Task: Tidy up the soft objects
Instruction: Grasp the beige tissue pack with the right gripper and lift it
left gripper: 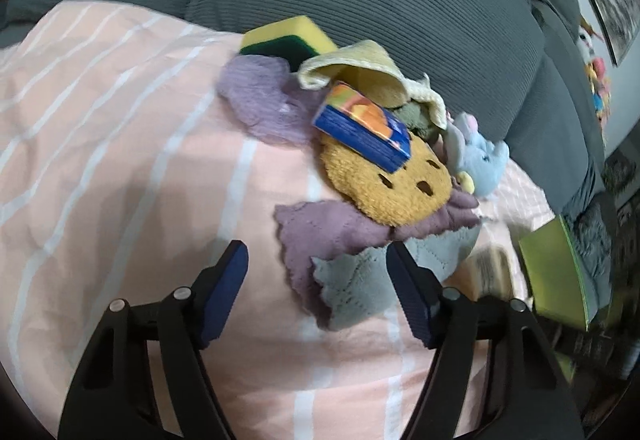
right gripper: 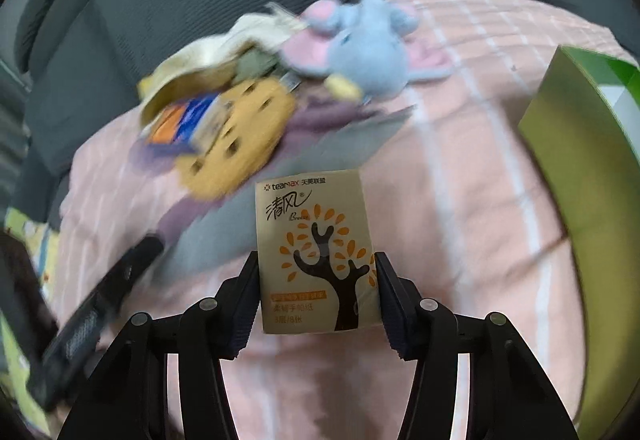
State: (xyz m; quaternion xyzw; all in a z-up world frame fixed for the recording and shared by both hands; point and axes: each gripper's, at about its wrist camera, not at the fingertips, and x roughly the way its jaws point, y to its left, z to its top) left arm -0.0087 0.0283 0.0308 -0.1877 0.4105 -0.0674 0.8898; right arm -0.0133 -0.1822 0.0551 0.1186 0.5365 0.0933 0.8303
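Right gripper: clamped on a pack of tissues, pads pressing both long edges, pack upright and clear of the pink striped bedspread.
Left gripper: released, jaws apart; a grey cloth lies between them and passes under the right-hand pad, with no sign of pinching.
Heap: just beyond the left gripper, a purple cloth, an orange cookie plush, a blue packet on top of it, a cream cloth, a yellow-green sponge at the far side and a blue mouse plush on the right.
Green box: at the right edge of the bedspread, near the held pack; it looks like the likely destination, though its opening is not in view.
Grip advice: you hold the pack low, so keep it upright and carry it smoothly; a soft pack could twist between the pads.
Left-hand advice: if the cloth is your next pick, take only the grey layer; it overlaps the purple one and could drag it along.
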